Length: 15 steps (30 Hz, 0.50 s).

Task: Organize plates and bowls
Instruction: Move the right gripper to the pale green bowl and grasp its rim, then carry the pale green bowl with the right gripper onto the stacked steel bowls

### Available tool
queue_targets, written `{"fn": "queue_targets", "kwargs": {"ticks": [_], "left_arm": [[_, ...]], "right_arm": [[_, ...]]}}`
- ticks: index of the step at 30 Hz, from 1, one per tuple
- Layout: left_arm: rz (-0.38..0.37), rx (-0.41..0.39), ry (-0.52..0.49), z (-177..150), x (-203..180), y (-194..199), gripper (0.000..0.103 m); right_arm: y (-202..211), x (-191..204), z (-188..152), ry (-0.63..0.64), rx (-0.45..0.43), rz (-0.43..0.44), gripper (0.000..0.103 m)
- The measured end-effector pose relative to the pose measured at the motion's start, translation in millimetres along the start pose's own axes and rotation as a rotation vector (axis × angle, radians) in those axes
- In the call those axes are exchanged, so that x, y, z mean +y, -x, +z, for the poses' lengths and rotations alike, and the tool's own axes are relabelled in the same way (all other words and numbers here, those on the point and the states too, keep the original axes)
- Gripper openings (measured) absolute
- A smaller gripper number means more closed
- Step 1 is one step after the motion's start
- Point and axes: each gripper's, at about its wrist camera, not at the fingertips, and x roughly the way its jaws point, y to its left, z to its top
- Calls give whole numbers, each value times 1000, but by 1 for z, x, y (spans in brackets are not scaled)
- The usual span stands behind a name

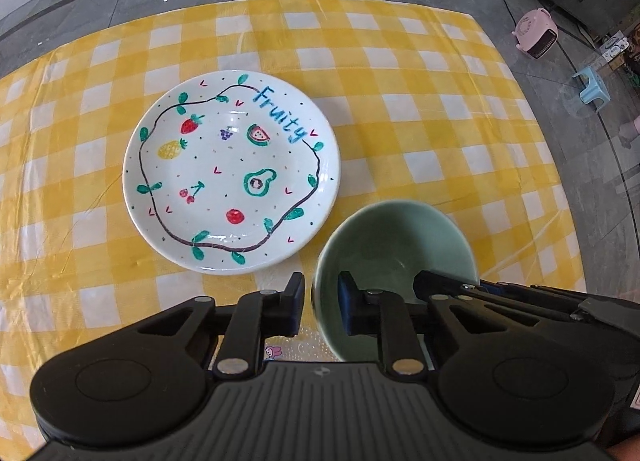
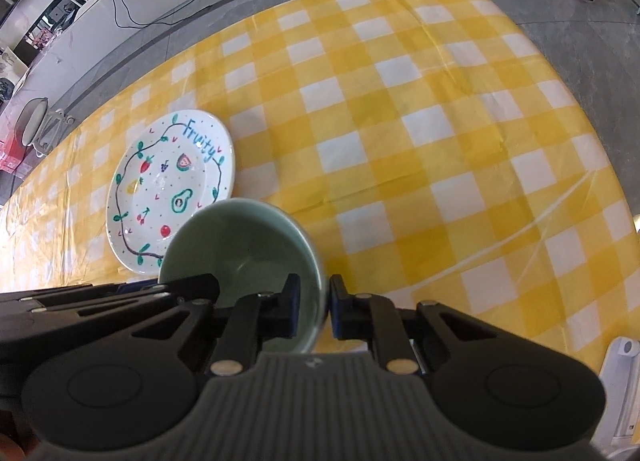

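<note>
Both the left claw (image 1: 320, 297) and right claw (image 2: 314, 309) are clamped on opposite rims of the green bowl (image 1: 394, 237), judged ready to be lifted onto the fruit plate (image 1: 232, 177) mid-surface.

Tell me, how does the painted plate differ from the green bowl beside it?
The plate is white, wide and shallow, painted with fruits and the word Fruity; the bowl is plain pale green, narrower and deep. The plate lies untouched on the checked cloth, while the left gripper and right gripper each straddle the bowl's rim. Both are glossy, round and empty.
</note>
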Motion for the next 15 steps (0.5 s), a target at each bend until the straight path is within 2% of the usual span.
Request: {"fn": "queue_targets", "kwargs": {"ticks": [6, 15], "left_arm": [[-5, 1, 11, 0, 1, -1, 8], [5, -19, -25, -6, -6, 20, 7]], "right_arm": [[-1, -4, 0, -1, -6, 0, 5], [14, 0, -3, 3, -30, -7, 4]]}}
